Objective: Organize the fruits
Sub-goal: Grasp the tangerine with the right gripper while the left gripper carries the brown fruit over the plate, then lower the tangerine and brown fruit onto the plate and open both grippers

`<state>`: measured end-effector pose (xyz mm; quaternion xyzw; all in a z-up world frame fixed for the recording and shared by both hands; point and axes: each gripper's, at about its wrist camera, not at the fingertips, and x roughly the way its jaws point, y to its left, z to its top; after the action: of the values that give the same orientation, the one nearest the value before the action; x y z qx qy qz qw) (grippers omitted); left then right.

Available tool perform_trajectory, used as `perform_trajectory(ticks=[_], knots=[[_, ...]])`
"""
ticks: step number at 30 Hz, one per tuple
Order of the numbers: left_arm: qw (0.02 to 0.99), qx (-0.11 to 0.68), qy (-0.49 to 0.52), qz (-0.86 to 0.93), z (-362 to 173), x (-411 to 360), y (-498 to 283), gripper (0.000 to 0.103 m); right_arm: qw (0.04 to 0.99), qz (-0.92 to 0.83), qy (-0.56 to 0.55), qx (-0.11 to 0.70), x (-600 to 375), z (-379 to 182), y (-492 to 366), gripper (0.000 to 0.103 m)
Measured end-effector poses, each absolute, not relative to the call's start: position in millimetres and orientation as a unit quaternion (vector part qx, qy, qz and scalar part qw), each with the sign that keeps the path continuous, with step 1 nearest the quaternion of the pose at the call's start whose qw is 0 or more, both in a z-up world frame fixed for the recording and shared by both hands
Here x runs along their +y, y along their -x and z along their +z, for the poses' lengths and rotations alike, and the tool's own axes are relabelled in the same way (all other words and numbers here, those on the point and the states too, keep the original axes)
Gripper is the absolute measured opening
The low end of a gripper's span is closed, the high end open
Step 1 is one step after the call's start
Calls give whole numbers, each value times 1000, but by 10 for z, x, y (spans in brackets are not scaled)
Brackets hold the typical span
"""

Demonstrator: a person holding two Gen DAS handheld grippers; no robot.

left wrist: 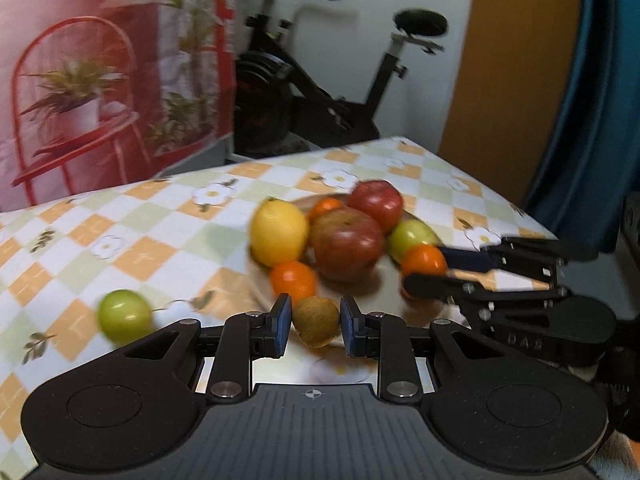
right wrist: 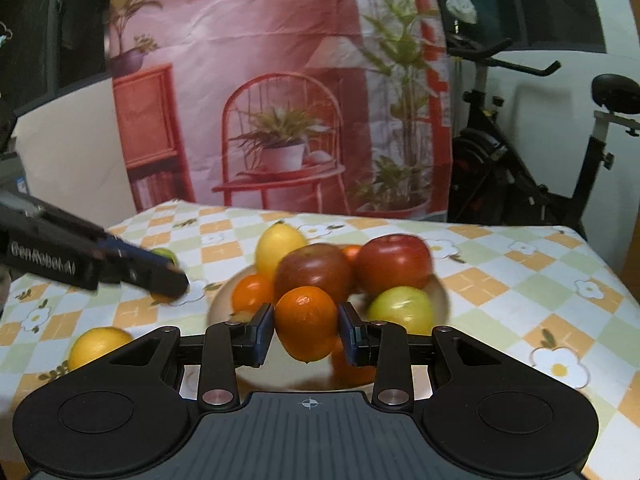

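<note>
**Two fruits in the claws, most of the pile already plated**

Most of the fruit sits on the plate as I read it: a lemon at the pile's 10 o'clock, two red apples side by side in the middle, a green apple at 4 o'clock, and an orange at 8 o'clock, with another orange peeking out behind the apples.

My left gripper is clamped on a kiwi, pads pressing both sides, and it hangs near the plate's near edge. My right gripper is clamped on an orange, carried over the plate's 6 o'clock rim. In the left view that same gripper comes in from 3 o'clock with its orange beside the green apple. I judge both fruits are on their way to the pile, not yet released.

Left to do, as far as I can see: a small green fruit lies loose on the tablecloth, well apart from the plate at its 9 o'clock, and a yellow fruit lies loose at about 8 o'clock in the right view. Both views are blurred, so I cannot tell whether anything else lies beyond the frame. I would call this past the halfway mark: two drops pending, then two pickups.
</note>
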<state>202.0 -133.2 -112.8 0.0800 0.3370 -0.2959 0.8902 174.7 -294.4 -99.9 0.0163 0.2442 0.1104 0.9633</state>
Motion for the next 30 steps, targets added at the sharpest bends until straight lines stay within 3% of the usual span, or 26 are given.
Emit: perform_trajectory(ticks=[15, 30], knots=[[869, 356, -136, -315, -1354, -1800, -2133, 28, 967, 127, 2, 222, -3163, -1067, -2010, 32], [871, 360, -132, -306, -1349, -1798, -2141, 28, 965, 125, -23, 228, -3216, -1078, -2054, 33]])
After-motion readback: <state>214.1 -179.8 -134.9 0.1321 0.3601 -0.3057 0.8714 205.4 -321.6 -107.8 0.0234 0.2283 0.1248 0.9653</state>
